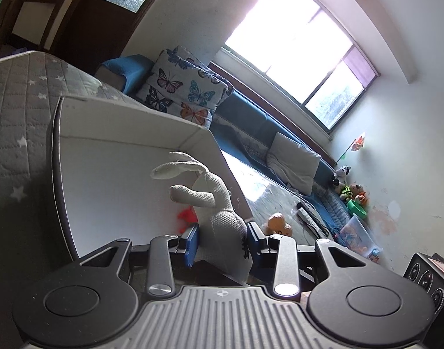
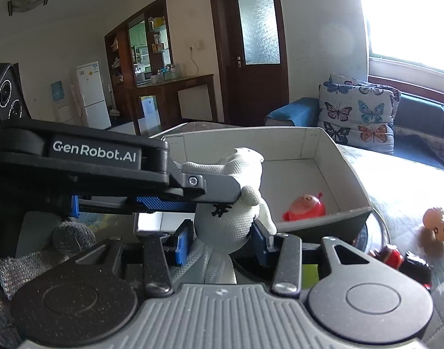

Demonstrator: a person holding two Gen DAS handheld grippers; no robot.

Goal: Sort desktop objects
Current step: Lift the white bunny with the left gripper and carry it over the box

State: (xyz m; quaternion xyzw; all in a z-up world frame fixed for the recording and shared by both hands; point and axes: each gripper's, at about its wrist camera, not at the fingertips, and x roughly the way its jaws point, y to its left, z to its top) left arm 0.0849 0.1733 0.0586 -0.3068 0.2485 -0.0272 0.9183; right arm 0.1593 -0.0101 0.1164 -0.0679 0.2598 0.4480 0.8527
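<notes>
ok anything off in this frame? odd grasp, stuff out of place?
Yes: both grippers clamp the same white knitted bunny. The right gripper grips its body, and the left gripper holds it from the side. It hangs at the white box, not yet inside, where a red toy lies.

"GenRobot.AI": white lettering on the black side of the left gripper (image 2: 222,200) (seen from the right wrist view). No other text legible.

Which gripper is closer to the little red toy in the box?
Hard to say. Both the left gripper and the right gripper grip the white bunny at the box's near edge, short of the red toy.
</notes>
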